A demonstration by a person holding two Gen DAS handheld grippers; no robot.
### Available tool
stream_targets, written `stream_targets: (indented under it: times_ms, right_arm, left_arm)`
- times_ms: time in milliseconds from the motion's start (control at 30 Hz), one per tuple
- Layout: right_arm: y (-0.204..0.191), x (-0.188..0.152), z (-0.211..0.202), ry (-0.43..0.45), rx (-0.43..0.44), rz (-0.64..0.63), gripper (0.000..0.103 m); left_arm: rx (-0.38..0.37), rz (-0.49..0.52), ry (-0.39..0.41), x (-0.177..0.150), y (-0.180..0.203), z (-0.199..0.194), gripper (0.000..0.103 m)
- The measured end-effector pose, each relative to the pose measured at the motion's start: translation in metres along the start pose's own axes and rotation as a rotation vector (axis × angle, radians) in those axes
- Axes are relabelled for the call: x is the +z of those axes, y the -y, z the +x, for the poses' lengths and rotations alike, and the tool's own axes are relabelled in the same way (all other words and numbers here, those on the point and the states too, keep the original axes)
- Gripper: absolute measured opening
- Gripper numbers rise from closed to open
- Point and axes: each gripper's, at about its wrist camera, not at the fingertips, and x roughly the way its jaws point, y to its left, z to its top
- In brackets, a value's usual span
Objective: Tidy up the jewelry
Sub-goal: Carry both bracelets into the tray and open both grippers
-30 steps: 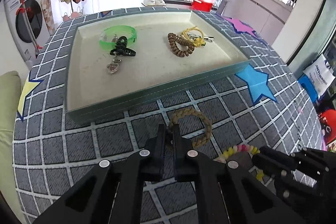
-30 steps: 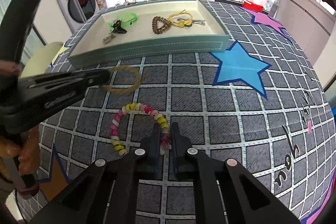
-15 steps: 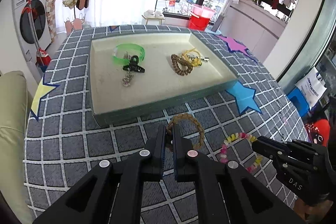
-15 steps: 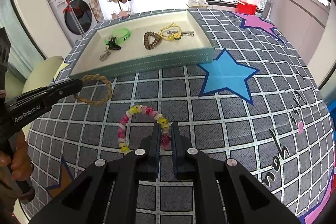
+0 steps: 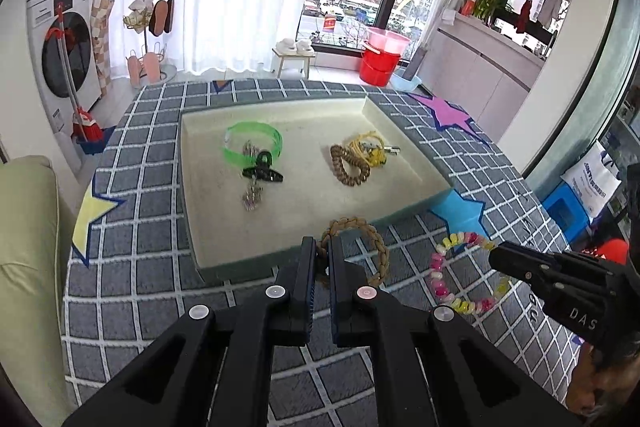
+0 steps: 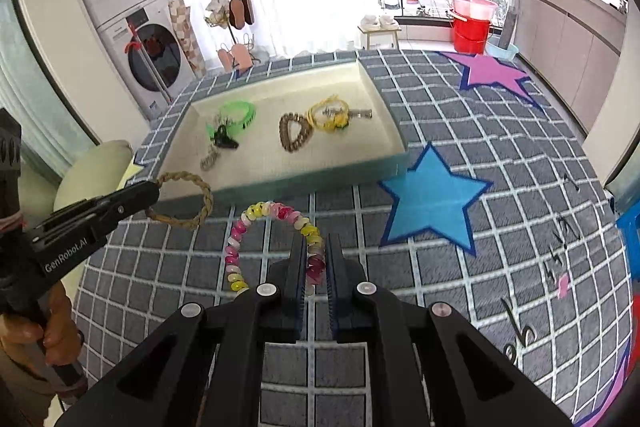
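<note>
Left hand-held gripper [image 5: 319, 253]: jaws closed on the tan braided rope bracelet [image 5: 370, 241]. The pads pinch one side of the loop; the rest hangs free, clear of the desk [image 5: 132, 267], just in front of the near wall of the tray. In the right wrist view the same bracelet [image 6: 188, 201] dangles from the tip of the left hand-held gripper [image 6: 150, 193], beside the tray's near left corner.

Right hand-held gripper [image 6: 316, 259]: jaws closed on the pink, yellow and white beaded bracelet [image 6: 248, 227]. The grip sits on the right side of the loop; the loop arcs up and to the left of the fingers, lifted off the grey grid-pattern cloth. In the left wrist view this bracelet [image 5: 444, 267] hangs from the black tip of the right hand-held gripper [image 5: 496, 259], to the right of the braided one; the two bracelets are apart.

Shallow rectangular tray with cream lining and teal outer walls [image 5: 400, 131] rests on the desk, beyond both grippers. Contents, left group: translucent green band [image 5: 256, 143], black hair clip [image 5: 262, 171], small silvery chain piece [image 5: 252, 195]. Right group: brown coiled bracelet [image 5: 348, 167] touching a yellow cord loop with keys [image 5: 370, 149].

A blue star patch [image 6: 432, 203] lies on the cloth just off the tray's near right corner. Bare fingers [image 6: 56, 331] wrap the left gripper's handle.
</note>
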Motion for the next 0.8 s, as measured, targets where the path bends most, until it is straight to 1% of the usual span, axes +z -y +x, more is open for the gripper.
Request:
stream_targets:
  times_ms: [300, 467, 633, 800]
  right_arm:
    - [0.005, 0.041, 0.008, 0.031, 0.010, 0.010, 0.010]
    - [0.012, 0.059, 0.022, 0.022, 0.018, 0.034, 0.010]
    - [0.016, 0.071, 0.040, 0.007, 0.007, 0.035, 0.010]
    - [0.022, 0.082, 0.065, -0.028, -0.013, 0.028, 0.010]
  left_arm:
    - [0.015, 0.006, 0.040, 0.027, -0.009, 0.003, 0.020]
    - [0.027, -0.004, 0.047, 0.041, -0.019, 0.010, 0.020]
    - [0.023, -0.012, 0.023, 0.046, -0.024, 0.024, 0.020]
    - [0.021, -0.002, -0.022, 0.045, -0.023, 0.045, 0.020]
